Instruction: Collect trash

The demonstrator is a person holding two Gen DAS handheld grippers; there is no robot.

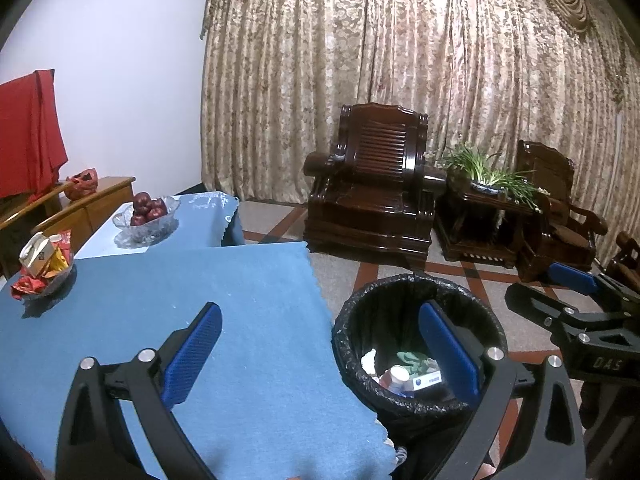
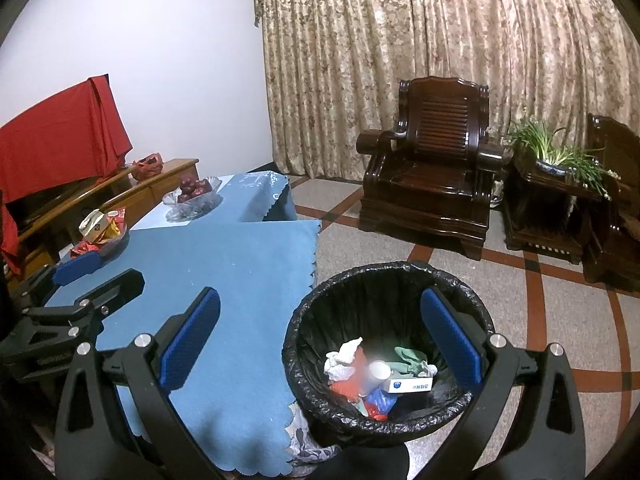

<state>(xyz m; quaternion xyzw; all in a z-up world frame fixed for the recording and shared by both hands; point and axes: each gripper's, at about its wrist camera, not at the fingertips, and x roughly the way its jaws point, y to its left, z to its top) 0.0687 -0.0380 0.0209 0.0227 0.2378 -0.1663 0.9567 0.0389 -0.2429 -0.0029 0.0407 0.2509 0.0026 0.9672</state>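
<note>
A bin lined with a black bag [image 1: 420,292] [image 2: 384,276] stands on the floor at the right edge of the blue-clothed table [image 1: 180,300] [image 2: 224,264]. Inside lie crumpled tissue [image 2: 340,360], a paper cup [image 2: 378,372], a white and blue box [image 2: 410,384] and green and red scraps. My left gripper [image 1: 320,356] is open and empty, straddling the table edge and the bin. My right gripper [image 2: 320,344] is open and empty above the bin's left rim. Each gripper shows in the other's view: the right one [image 1: 568,300], the left one [image 2: 92,280].
A dish of snack packets [image 1: 42,268] [image 2: 100,232] and a glass bowl of red apples [image 1: 146,212] [image 2: 194,194] stand at the table's far left. Dark wooden armchairs [image 1: 372,184] [image 2: 432,168] and a plant stand [image 1: 488,200] are across the tiled floor. A wooden cabinet with red cloth [image 2: 56,148] is at left.
</note>
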